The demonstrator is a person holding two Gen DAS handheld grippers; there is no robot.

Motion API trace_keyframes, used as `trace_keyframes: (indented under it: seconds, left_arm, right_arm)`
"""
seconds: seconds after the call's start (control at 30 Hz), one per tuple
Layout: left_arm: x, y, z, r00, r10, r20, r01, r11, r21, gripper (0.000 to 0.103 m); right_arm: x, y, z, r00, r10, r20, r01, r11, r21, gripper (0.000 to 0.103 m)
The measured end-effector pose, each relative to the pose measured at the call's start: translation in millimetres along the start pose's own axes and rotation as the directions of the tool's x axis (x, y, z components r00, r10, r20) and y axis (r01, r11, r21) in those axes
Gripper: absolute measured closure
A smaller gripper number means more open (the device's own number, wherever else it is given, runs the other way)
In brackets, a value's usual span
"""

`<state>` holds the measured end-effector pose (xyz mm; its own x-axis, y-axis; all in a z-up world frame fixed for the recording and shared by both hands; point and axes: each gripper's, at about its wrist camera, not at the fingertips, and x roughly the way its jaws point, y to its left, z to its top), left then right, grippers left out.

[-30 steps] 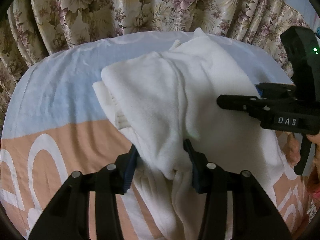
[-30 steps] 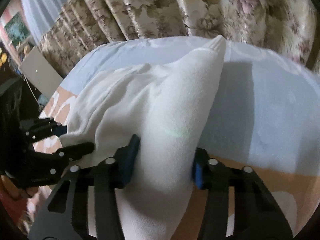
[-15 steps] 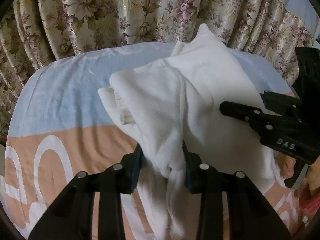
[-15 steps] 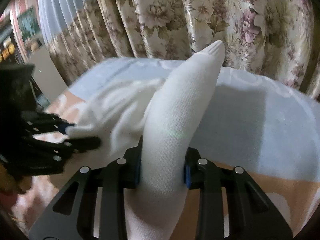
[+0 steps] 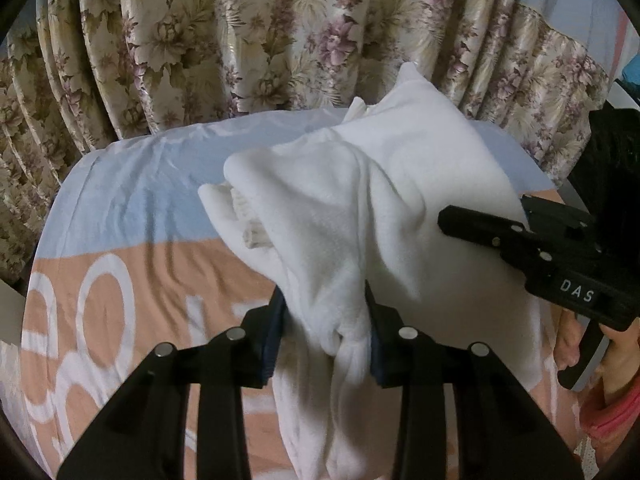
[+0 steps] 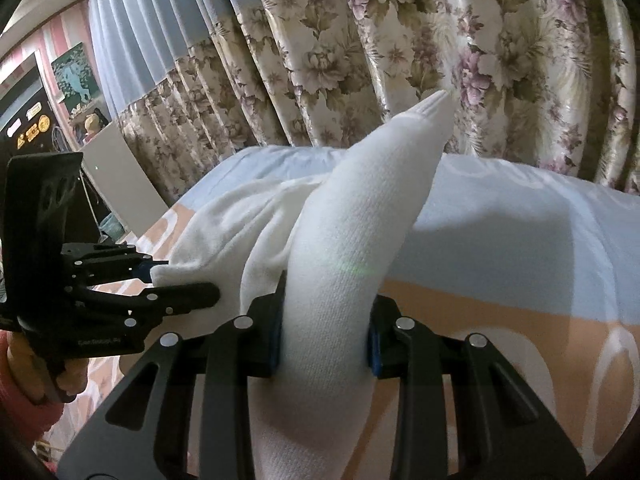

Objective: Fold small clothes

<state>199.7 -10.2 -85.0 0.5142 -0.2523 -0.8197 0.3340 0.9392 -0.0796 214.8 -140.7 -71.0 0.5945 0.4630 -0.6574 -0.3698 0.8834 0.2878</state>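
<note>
Two handheld grippers hold a white garment (image 5: 360,216) up off a bed covered in a blue and peach sheet (image 5: 132,208). The left gripper (image 5: 325,332) has its jaws closed tight on a bunched fold near the garment's near-left edge, the cloth squeezed between the blue pads and spilling below them. The right gripper (image 6: 326,328) has its jaws clamped likewise on a thick roll of the same cloth, which rises between the pads and arches away to a pointed tip far ahead. In the right wrist view the left gripper appears at the left, pinching a corner of the cloth. The garment stretches between the two tools, raised above the sheet. Floral curtains (image 6: 480,40) hang behind the far side of the bed.
</note>
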Motion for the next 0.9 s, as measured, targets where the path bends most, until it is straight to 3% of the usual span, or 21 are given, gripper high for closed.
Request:
trace_keyframes:
  seconds: [0.27,0.47,0.57,0.8,0.9]
  left_arm:
    - [6,-55,-43,0.998,0.002,-0.065,-0.004,1.0,-0.019,0.066]
    - [31,-72,-64,0.997,0.028,-0.072,-0.03,0.999,-0.029,0.065]
    - [34,-73,-70,0.997,0.043,-0.065,-0.045,0.999,-0.029,0.064]
    - [36,-75,-73,0.996,0.07,-0.054,-0.071,0.997,-0.023,0.061]
    - [37,-74,-73,0.996,0.072,-0.056,-0.073,0.997,-0.032,0.055]
  right_arm:
    - [-28,-18,-52,0.996,-0.031,-0.084,0.029,0.999,-0.018,0.071]
    - [-23,-45,-94,0.993,-0.044,-0.108,0.047,0.998,0.032,0.069]
    - [-23,-52,-100,0.996,-0.016,-0.09,0.023,0.997,0.079,0.068]
    - [-20,-50,-95,0.993,-0.029,-0.111,0.035,0.998,0.054,0.065]
    - [-20,-53,-93,0.992,-0.039,-0.124,0.048,0.996,0.075,0.059]
